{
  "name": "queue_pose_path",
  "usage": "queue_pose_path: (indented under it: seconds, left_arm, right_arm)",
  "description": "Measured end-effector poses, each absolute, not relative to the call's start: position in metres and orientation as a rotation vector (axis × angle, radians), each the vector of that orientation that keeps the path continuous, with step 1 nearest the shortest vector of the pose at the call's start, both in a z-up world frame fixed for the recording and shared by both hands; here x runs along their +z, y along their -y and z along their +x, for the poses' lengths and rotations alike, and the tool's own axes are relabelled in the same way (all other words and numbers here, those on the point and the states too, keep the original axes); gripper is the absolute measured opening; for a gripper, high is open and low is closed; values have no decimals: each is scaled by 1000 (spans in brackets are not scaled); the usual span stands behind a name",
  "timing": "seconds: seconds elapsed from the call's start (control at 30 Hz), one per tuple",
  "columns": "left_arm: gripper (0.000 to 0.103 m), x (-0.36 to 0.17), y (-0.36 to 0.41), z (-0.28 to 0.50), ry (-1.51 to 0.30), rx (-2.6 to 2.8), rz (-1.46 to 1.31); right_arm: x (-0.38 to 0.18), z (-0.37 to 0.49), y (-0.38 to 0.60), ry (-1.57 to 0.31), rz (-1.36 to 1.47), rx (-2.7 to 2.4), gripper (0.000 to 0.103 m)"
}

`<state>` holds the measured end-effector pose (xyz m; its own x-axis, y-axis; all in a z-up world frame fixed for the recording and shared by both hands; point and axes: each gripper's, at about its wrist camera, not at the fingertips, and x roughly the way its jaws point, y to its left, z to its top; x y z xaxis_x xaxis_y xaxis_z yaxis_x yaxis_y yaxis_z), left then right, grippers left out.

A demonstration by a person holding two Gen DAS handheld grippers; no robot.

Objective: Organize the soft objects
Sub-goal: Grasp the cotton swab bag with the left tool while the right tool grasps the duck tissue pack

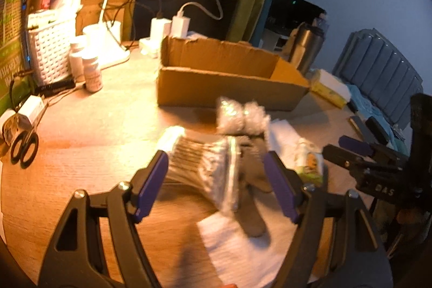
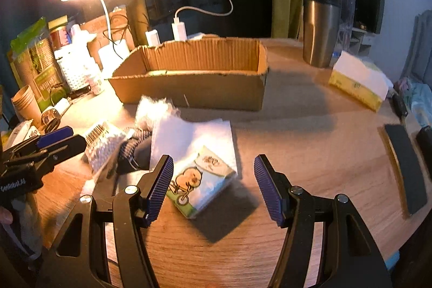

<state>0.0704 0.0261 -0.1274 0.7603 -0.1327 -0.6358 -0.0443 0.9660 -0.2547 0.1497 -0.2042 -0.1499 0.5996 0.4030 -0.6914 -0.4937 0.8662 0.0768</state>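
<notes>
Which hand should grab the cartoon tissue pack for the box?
Right. The right tool is open with the tissue pack just ahead between its pads; the left tool faces the cotton swab bag.

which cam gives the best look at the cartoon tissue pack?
Right wrist. The tissue pack lies sharp and almost whole between the open right gripper fingers, cartoon print readable. In the left wrist view it is a blurred sliver, partly hidden behind a finger.
</notes>
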Motion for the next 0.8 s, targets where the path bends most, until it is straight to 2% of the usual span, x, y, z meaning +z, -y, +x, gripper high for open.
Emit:
queue_pose_path:
  seconds: [0.07, 0.1, 0.2, 0.8]
  left_arm:
    - [91, -134, -31, 74, -725, -38, -269]
    - [94, -137, -33, 77, -736, -30, -267]
    - [94, -145, -39, 87, -770, -36, -256]
    - [93, -169, -52, 114, -860, -27, -182]
  right_arm:
    - [-155, 151, 203, -784, -123, 522, 66]
    - [-157, 151, 202, -790, -122, 523, 67]
    - [-161, 152, 197, -801, -121, 530, 75]
    - [-180, 169, 179, -894, -147, 551, 78]
